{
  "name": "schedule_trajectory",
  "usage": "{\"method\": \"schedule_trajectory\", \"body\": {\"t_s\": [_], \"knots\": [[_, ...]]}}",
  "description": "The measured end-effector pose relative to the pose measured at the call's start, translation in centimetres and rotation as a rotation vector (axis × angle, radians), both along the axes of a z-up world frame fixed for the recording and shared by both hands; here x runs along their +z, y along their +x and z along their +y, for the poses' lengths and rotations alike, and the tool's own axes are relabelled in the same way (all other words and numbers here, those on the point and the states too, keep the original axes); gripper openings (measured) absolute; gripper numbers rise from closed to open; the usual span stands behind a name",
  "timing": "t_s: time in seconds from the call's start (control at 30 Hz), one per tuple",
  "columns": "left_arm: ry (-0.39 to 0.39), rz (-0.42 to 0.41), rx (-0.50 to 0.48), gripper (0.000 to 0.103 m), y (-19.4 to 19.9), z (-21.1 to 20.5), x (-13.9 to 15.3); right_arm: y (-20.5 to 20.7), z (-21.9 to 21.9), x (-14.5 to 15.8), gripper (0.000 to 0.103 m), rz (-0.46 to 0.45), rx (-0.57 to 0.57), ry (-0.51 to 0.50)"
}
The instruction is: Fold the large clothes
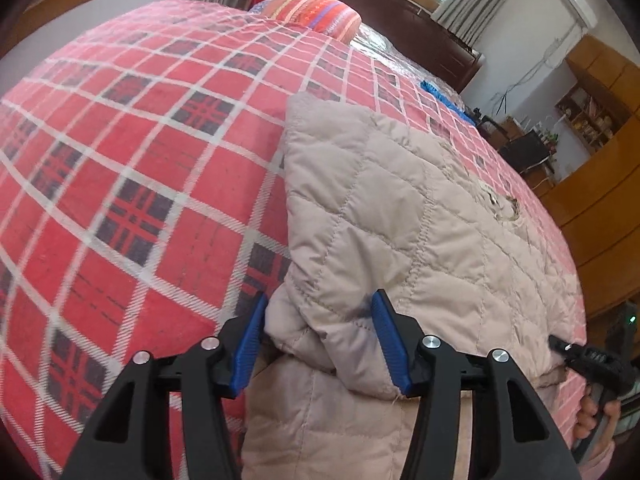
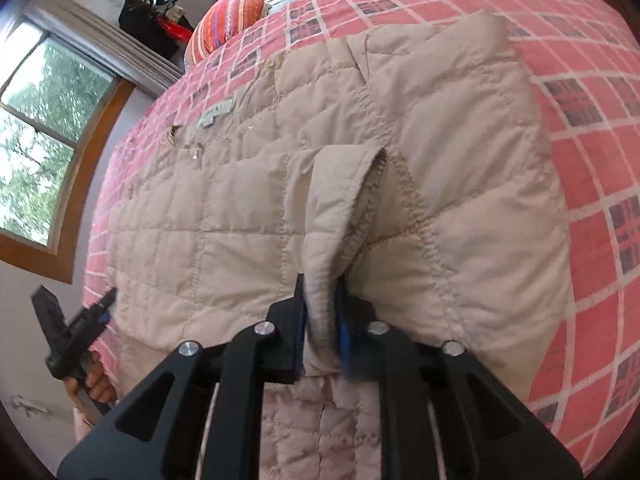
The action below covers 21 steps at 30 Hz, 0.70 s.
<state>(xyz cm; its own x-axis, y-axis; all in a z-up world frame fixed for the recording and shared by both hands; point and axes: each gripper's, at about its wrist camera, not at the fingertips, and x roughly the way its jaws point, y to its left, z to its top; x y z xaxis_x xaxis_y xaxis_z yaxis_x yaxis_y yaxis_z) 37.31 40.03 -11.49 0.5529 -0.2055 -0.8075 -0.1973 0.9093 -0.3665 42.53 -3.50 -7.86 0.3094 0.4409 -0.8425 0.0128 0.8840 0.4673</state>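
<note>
**Both grippers at the near hem of a quilted beige jacket [image 2: 248, 200] spread on a plaid bedspread [image 1: 132, 152].**

Your right gripper [image 2: 322, 320] is clamped tight on a raised fold of the hem; your left gripper [image 1: 316, 344] has its blue pads [image 1: 250, 344] spread wide around a bunched corner, not yet pinching. Close the left firmly before lifting, then raise both corners level so the padding folds flat rather than twisting. The jacket lies near the bed's edge, part of it hanging over. A striped pillow [image 1: 316, 10] and blue cloth [image 1: 444, 98] sit well beyond, so the fold's path looks clear.
</note>
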Motion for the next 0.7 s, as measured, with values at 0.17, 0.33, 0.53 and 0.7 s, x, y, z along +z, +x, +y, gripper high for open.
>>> {"method": "schedule_trajectory", "body": {"t_s": [0.17,0.33,0.53,0.7], "knots": [[0.071,-0.08,-0.013,0.053,-2.3,0.1,3.5,-1.8,-2.1,4.1,0.041,-0.092,-0.038,0.005],[0.074,-0.141,-0.085,0.053,-4.3,-2.3,6.3,-3.6,-0.4,6.9,0.041,-0.147,0.046,0.03],[0.096,-0.125,-0.137,0.053,-4.2,-5.0,5.7,-3.6,2.0,5.2,0.041,-0.113,0.092,-0.023],[0.092,-0.058,-0.122,0.053,-3.1,-4.9,3.0,-2.8,0.8,2.8,0.039,-0.061,0.048,-0.03]]}}
